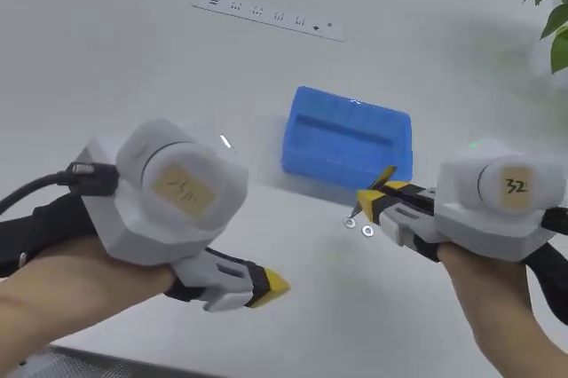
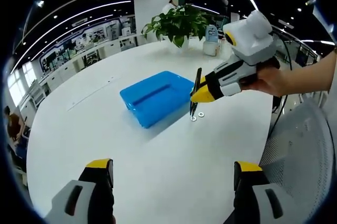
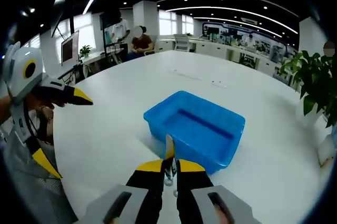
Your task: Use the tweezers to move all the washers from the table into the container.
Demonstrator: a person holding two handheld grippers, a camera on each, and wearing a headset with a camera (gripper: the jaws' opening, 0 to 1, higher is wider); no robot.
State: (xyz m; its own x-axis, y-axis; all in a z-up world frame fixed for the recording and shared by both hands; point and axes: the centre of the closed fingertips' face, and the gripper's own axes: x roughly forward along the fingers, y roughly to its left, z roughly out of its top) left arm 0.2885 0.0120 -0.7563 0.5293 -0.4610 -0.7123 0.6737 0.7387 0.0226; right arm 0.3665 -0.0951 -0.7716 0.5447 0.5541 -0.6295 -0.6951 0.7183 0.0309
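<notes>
**Mia:** What step was it?

**Ben:** It was the pick-up step. The right claw [image 1: 380,199] was squeezed tight on the tweezers [image 2: 198,79]. The thin tips pointed down at the counter [image 1: 133,59].

**Mia:** Where were the washers [image 1: 350,224]?

**Ben:** Two small ones lay flat on the counter, side by side. They were just in front of the blue container [image 1: 337,165], on the side near the person. The tweezers tips were right by them.

**Mia:** Did the tips have one?

**Ben:** I could not tell. The tips were too small to see well. Both washers looked like they were lying down on the counter, so I think none was lifted.

**Mia:** Was there anything in the container?

**Ben:** I saw no washers in it. I think the job was only at the start.

**Mia:** What did the left claw [image 2: 172,174] do?

**Ben:** Nothing much. Its two yellow tips stood wide apart and it held nothing. It hung over the counter, well away from the washers.

**Mia:** What did the next move need?

**Ben:** The tips had to go on each side of one washer's edge and then pinch. A flat, thin ring is hard to grab and it could slide or flip away. After that it would be a small lift and a short trip over the wall of the container, then let go. Then the same for the other one
</notes>
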